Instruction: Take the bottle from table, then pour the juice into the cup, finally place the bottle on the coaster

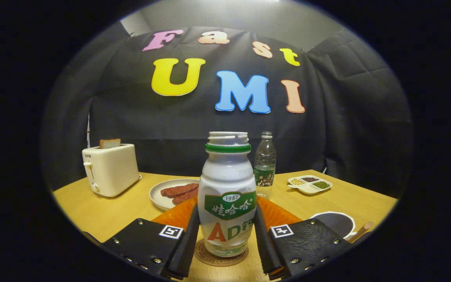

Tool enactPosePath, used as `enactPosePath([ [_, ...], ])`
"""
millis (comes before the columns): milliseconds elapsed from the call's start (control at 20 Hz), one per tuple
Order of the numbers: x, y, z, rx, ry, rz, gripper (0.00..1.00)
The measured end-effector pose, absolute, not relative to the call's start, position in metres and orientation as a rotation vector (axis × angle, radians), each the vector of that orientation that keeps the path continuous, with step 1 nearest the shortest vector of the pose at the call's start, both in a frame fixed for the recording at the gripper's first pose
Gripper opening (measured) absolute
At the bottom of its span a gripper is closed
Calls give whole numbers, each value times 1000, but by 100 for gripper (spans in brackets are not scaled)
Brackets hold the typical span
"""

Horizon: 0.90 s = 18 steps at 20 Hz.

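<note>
Bottle [228, 196], one, stands on one coaster [206, 252]; your claw [227, 239] pinches it; one cup [337, 223] at three o'clock.

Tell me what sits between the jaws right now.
In the gripper view, the white bottle stands upright between the jaws, on the round coaster; the gripper looks closed against its sides.

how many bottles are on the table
2. A white plastic bottle with a green neck ring stands on the round coaster between the claw fingers, which flank it closely. A clear plastic water bottle stands beyond it. Others may be hidden behind.
</note>
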State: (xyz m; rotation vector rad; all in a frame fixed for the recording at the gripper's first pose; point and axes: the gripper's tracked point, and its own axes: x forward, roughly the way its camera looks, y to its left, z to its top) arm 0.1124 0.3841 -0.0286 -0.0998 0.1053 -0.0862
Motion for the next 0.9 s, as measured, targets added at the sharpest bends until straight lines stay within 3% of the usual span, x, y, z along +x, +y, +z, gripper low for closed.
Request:
enactPosePath([
  [400,113,389,-41,-48,125,-65,70],
  [500,110,391,-45,-40,140,-64,80],
  [550,113,393,-46,-42,141,-54,100],
  [900,81,399,6,-98,81,-26,98],
])
